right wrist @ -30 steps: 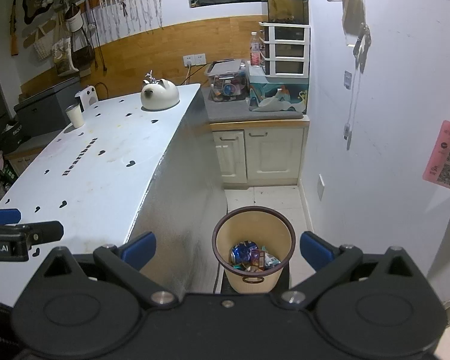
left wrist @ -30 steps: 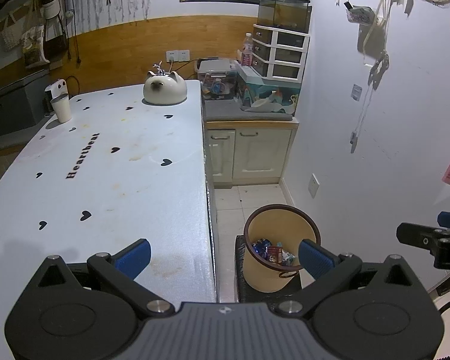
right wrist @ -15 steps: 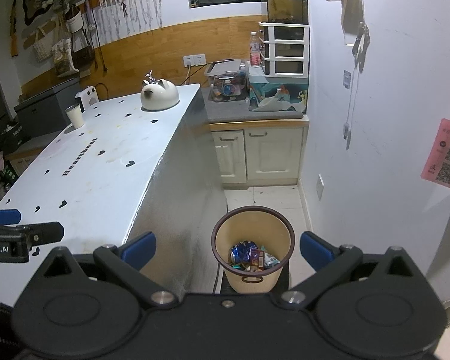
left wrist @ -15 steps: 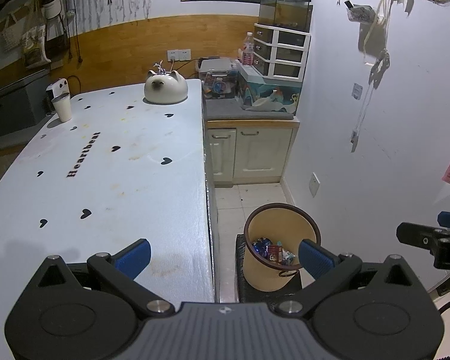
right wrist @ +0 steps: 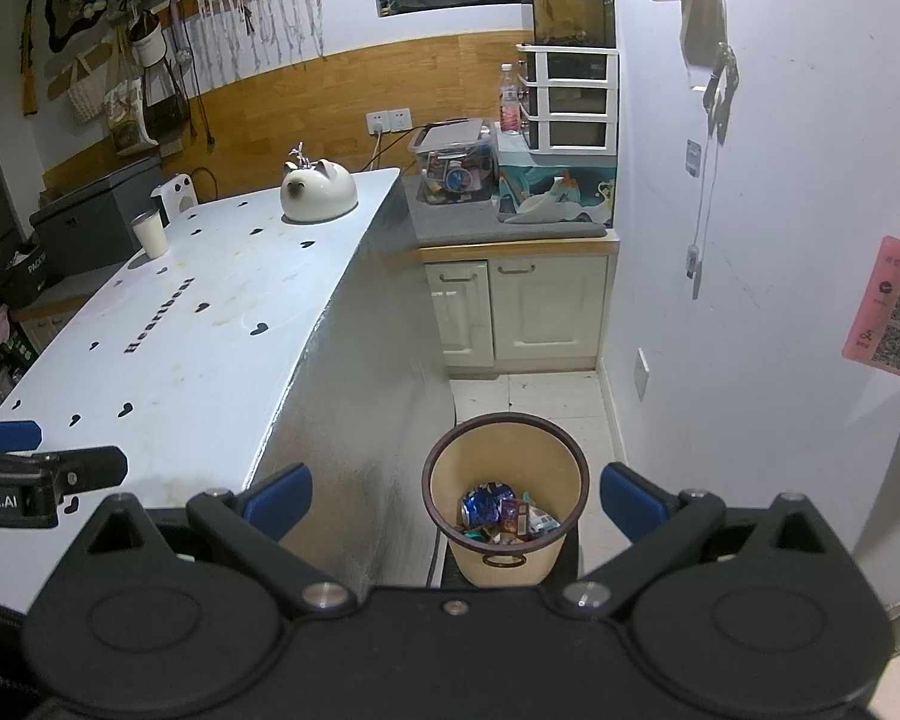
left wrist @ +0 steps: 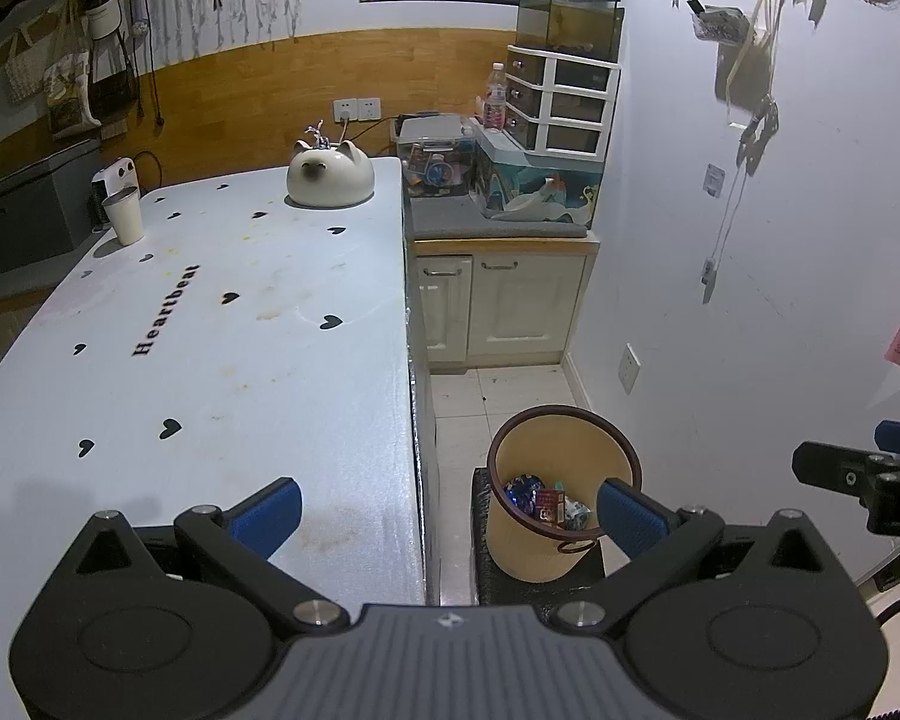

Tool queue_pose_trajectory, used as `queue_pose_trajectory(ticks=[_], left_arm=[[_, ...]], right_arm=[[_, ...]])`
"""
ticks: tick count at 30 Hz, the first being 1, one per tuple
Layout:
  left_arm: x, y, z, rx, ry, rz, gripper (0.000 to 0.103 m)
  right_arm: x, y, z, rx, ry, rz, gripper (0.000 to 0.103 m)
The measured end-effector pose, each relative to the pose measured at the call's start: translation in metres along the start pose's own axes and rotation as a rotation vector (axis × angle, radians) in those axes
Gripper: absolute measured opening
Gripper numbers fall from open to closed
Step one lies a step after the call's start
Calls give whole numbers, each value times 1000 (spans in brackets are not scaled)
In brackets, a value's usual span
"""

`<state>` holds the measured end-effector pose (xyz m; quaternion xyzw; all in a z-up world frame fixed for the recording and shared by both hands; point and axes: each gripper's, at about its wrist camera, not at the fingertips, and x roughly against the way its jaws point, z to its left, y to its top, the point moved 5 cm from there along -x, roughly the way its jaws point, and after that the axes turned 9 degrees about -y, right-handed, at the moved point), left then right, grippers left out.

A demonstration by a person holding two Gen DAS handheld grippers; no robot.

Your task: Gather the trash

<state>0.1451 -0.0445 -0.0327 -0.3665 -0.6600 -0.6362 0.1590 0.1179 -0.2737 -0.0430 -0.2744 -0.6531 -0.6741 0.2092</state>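
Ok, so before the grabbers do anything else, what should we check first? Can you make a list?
1. Left gripper empty and open: ok, jaws apart, nothing between them.
2. Right gripper empty and open: ok, same.
3. Trash bin upright on the floor beside the table: ok.
4. Room left in the bin: ok, the wrappers lie only at the bottom.
5. Loose trash left on the table: cannot tell. Only a paper cup and a cat-shaped ceramic pot stand on it, plus some stains; whether the cup is trash is unclear.
6. Trash on the floor tiles: cannot tell, a few dark specks are too small to name.
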Motion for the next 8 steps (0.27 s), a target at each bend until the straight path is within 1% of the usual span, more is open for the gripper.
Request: queue_pose_trajectory(ticks=[8], left_arm=[[-1, 0, -3, 7, 7, 5, 103]], right_arm=[[0, 0, -1, 2, 2, 0, 103]])
